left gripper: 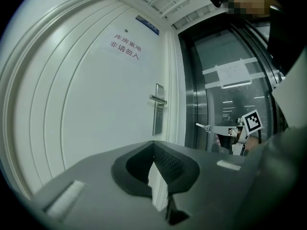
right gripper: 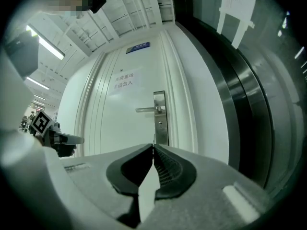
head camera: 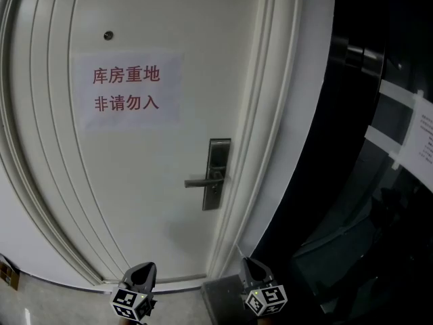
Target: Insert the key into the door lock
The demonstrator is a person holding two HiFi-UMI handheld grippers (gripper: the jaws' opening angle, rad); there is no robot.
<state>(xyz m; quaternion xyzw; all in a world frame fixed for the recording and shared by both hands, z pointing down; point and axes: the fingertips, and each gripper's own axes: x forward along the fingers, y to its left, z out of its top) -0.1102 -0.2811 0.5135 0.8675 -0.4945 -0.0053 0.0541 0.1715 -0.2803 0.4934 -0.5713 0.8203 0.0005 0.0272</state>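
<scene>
A steel lock plate point(head camera: 216, 175) with a lever handle point(head camera: 199, 181) sits at the right edge of a white door point(head camera: 142, 181). Both grippers are low in the head view, well short of the door. My right gripper point(head camera: 250, 268) is shut on a small metal key point(left gripper: 203, 126), which sticks out past its tips in the left gripper view. In the right gripper view the key shows only as a thin sliver point(right gripper: 154, 139) in line with the lock plate point(right gripper: 160, 119). My left gripper point(head camera: 143, 272) is shut, with nothing between its pads point(left gripper: 165, 162).
A paper sign with red characters point(head camera: 127, 89) is stuck on the door above the handle. A dark glass wall point(head camera: 379, 181) with taped sheets stands to the right of the door frame point(head camera: 257, 147). A person's sleeve point(left gripper: 288, 104) fills the right of the left gripper view.
</scene>
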